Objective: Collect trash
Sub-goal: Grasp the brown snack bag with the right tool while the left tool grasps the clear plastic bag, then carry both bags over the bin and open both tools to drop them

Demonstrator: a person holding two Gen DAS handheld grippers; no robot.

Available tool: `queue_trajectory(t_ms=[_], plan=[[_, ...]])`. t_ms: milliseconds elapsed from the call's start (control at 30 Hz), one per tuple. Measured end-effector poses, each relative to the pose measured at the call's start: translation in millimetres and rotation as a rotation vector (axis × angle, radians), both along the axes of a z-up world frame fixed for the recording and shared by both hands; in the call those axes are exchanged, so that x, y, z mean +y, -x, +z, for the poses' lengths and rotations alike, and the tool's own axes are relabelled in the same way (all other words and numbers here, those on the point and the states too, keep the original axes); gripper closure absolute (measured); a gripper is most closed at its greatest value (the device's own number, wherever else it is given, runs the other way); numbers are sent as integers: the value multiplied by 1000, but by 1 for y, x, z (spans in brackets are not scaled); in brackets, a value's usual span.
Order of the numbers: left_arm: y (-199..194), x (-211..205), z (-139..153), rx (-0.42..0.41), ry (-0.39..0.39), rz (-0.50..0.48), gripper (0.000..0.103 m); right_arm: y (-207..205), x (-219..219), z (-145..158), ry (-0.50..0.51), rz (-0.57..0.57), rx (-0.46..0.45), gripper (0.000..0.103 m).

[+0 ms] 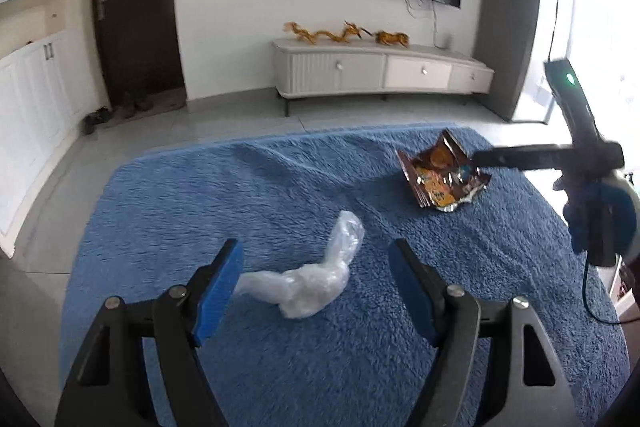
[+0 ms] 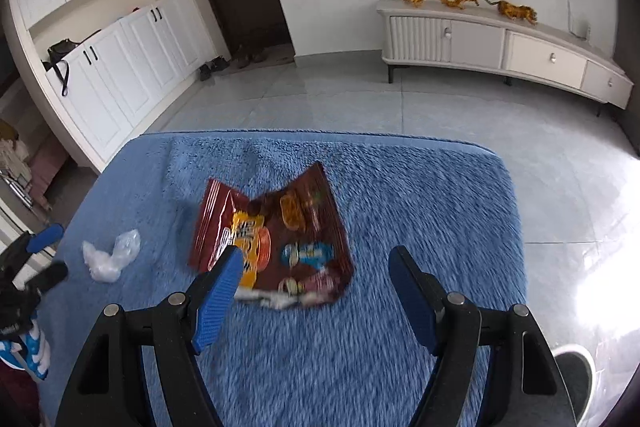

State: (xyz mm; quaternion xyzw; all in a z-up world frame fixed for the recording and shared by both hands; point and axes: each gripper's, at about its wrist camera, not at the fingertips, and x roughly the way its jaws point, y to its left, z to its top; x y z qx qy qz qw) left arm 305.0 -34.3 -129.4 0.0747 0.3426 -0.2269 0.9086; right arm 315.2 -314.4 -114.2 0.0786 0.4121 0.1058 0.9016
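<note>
A crumpled clear plastic wrap (image 1: 316, 279) lies on the fuzzy blue cover (image 1: 280, 187). My left gripper (image 1: 316, 259) hangs open just above it, the wrap between and slightly beyond its blue pads, untouched. Farther right lies a torn brown and orange snack bag (image 1: 440, 175), with one finger of my right gripper reaching over its edge. In the right wrist view the snack bag (image 2: 280, 239) lies ahead of my open right gripper (image 2: 316, 259), partly behind the left pad, nothing gripped. The plastic wrap (image 2: 110, 259) and left gripper (image 2: 44, 255) show at the left.
The blue cover (image 2: 400, 195) ends in rounded edges with grey tiled floor (image 2: 320, 95) beyond. A low white TV cabinet (image 1: 380, 71) with golden dragon figures stands against the wall. White cupboards (image 2: 112, 67), a dark door (image 1: 136, 7) and shoes lie to the left.
</note>
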Motion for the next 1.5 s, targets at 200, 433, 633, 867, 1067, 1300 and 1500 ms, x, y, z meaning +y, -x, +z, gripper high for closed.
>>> queue_trajectory(t_ms=[200,433,633,867,1067,1300,1500], plan=[[-20,-4,-22,93,6,-30,30,-31,1,-12,-27,44,64,30],[-29,0,-41,143,28,-37,45,-44,4,-23,-38,74,102,47],[-35,12,-46,193,91,-27,70,-36,12,-23,-39,98,71,73],[-28,25,-44,186,113,2,75,-12,33,-19,-18,138,35,92],[-15,36,-40,176,119,44,75,10,42,-6,-5,143,2,96],[29,41,-35,163,105,36,75,48,46,11,8,159,-39,96],[63,48,-25,148,109,58,75,83,48,23,-14,167,-69,96]])
